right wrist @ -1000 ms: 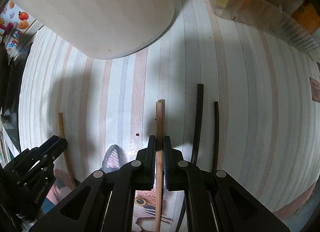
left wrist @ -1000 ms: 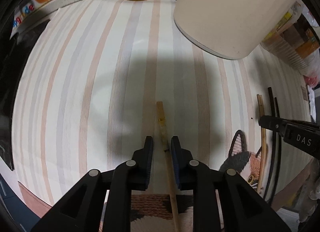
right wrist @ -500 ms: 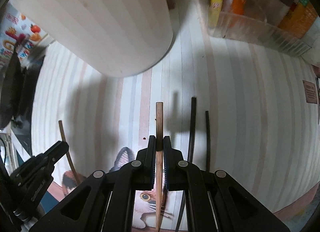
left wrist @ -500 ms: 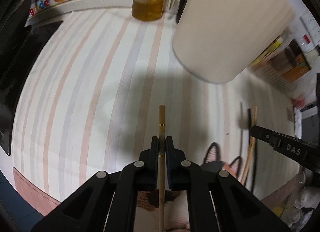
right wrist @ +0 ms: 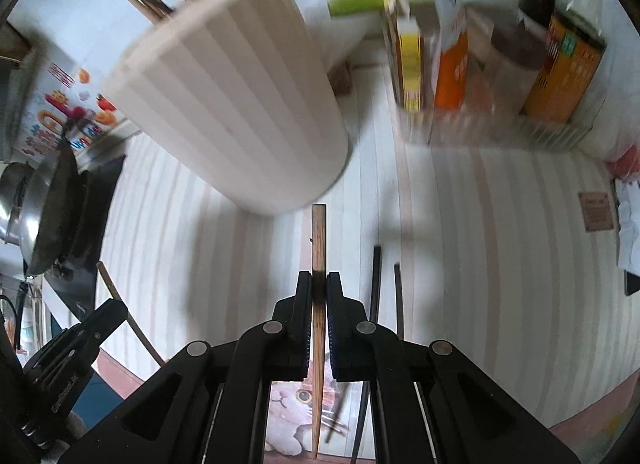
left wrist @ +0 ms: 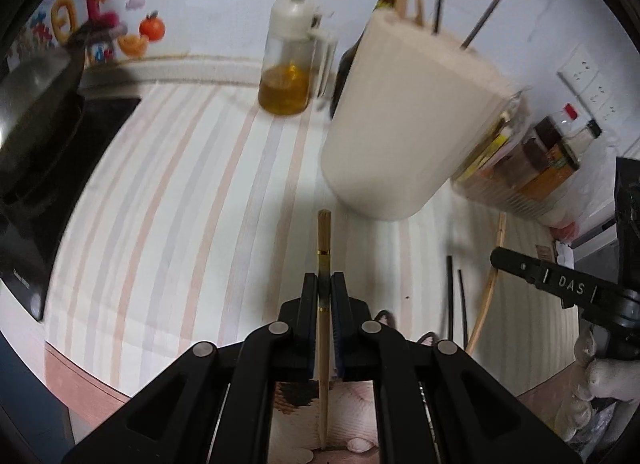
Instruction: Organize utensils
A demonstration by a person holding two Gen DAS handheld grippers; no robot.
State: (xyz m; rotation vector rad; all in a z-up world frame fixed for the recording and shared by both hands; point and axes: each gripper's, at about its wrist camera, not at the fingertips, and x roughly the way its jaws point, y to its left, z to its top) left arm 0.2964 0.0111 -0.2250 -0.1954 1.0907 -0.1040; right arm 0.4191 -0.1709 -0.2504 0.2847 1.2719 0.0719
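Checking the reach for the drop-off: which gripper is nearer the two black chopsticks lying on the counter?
Right. The right gripper, shut on a wooden chopstick, hangs just left of the black chopsticks. The left gripper is farther left, beyond the right one.

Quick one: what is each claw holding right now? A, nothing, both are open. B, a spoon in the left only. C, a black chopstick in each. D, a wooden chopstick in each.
D: the left claw is clamped on a wooden chopstick, and the right claw grips another wooden chopstick; the black chopsticks lie on the counter.
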